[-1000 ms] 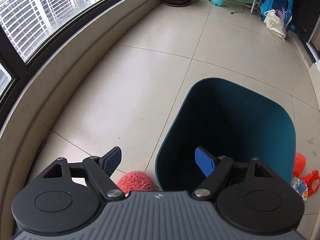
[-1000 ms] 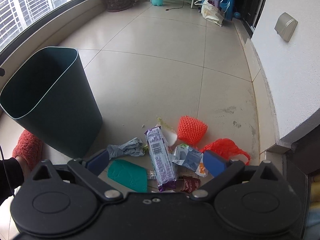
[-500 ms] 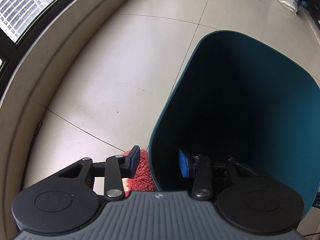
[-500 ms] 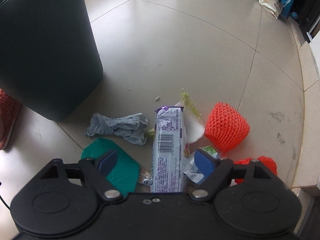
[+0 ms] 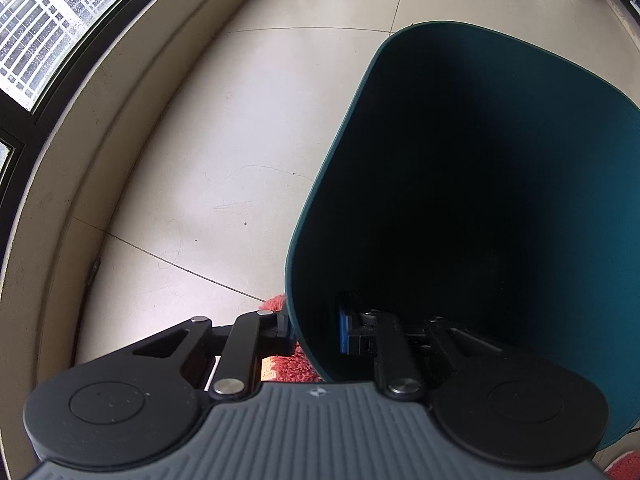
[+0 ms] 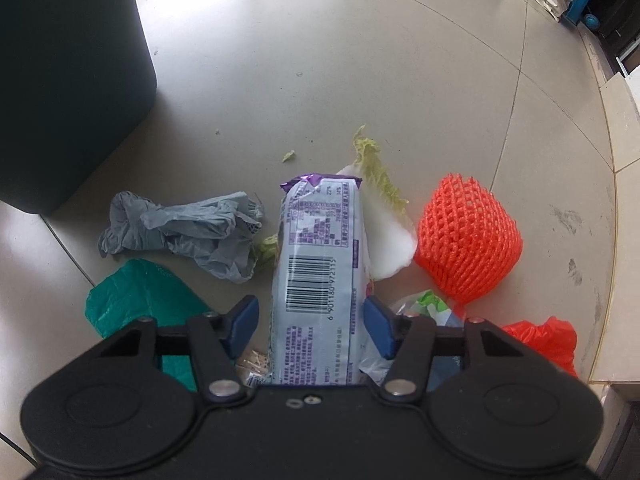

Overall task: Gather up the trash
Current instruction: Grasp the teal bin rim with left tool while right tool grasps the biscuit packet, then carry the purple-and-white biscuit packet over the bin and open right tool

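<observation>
Right gripper (image 6: 311, 320) dropped lower – blue pads now straddle long white-purple plastic snack wrapper (image 6: 318, 276) on floor, still apart, not squeezing yet. Left gripper (image 5: 314, 330) closed in, clamped on dark teal plastic bin (image 5: 520, 152) wall. Pickup next, probably.

One dark teal bin (image 5: 500, 184) is being seen. On the floor, one purple-and-white snack wrapper (image 6: 318, 272), one crumpled grey plastic bag (image 6: 188, 234), one green bag (image 6: 140, 300), one orange foam net (image 6: 468, 236) and one red-orange plastic bag (image 6: 544, 338) are being counted. One cabbage leaf (image 6: 380, 204) and two small leaf scraps (image 6: 289, 155) are being shown, with one further crumpled wrapper (image 6: 428, 308) partly hidden.
</observation>
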